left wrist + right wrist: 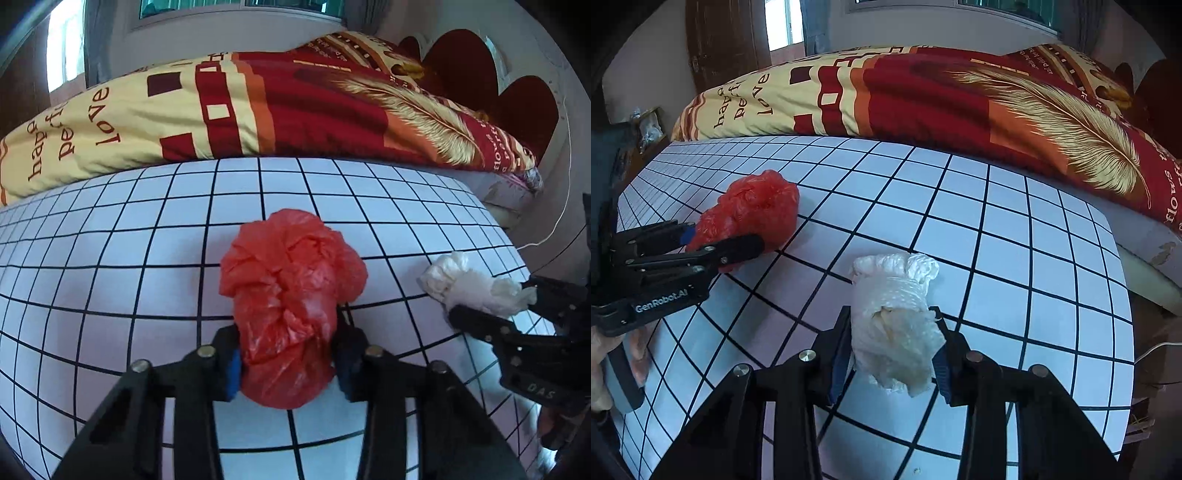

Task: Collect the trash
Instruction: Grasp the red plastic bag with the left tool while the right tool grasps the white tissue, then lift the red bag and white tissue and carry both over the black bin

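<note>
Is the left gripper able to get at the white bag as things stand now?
Probably not. The left gripper is already closed on the red bag, so its jaws are full, and the right gripper is clamped around the white bag. The checked table between them is otherwise free.

Black gripper (288, 365), blue pads (233, 373), brass screws (205, 351)

The red plastic bag (291, 295) hides its own lower sides behind the left gripper's (288, 365) blue pads. The person's hand (613, 354) is cut off by the right wrist view's left edge. Small clutter on a shelf (648, 127) is too small to identify. The quilt's (258, 107) lettering runs past the frame.
</note>
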Available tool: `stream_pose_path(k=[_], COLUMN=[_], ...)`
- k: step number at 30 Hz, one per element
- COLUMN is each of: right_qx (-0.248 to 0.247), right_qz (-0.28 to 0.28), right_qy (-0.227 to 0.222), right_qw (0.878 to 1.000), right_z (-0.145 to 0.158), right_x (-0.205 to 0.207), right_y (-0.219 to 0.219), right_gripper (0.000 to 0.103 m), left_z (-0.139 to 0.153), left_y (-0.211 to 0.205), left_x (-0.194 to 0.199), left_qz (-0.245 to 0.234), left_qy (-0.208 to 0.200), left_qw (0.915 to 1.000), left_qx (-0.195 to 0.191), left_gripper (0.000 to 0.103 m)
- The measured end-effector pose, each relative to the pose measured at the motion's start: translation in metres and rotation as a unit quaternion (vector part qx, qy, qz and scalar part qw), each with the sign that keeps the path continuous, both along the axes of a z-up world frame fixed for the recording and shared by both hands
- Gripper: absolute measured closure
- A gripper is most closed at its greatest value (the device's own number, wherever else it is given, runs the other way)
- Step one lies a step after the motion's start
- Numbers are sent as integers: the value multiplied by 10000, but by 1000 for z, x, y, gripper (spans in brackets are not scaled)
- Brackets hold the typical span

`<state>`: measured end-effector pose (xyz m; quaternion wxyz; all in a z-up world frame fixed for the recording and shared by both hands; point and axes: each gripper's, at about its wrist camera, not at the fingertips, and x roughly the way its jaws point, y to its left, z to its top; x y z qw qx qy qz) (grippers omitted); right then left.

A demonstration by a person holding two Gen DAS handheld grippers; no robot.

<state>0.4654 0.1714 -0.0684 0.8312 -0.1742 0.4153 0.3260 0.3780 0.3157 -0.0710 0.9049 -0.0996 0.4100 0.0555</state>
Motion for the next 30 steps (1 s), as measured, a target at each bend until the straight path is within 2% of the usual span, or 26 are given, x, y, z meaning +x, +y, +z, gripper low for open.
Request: stream_pose_path(k=[6, 15, 30], right_qx=[25, -51, 178], right_qz=[-27, -64, 173], right_qy=[-80, 73, -220], right_qw=[10000, 9999, 9994], right_z=[1, 1, 35], right_x=[-7, -20, -82], right_y=[-3, -1, -9], right_gripper=[64, 64, 64], left_z=[5, 3, 24], left_y=[-5, -13, -23], left_x=[-21, -46, -97], left_qz=[-46, -41, 19], left_qy=[-105, 11, -163], left_qw=[9999, 9998, 9994], left_qx=[87, 217, 295], left_gripper=[68, 68, 68])
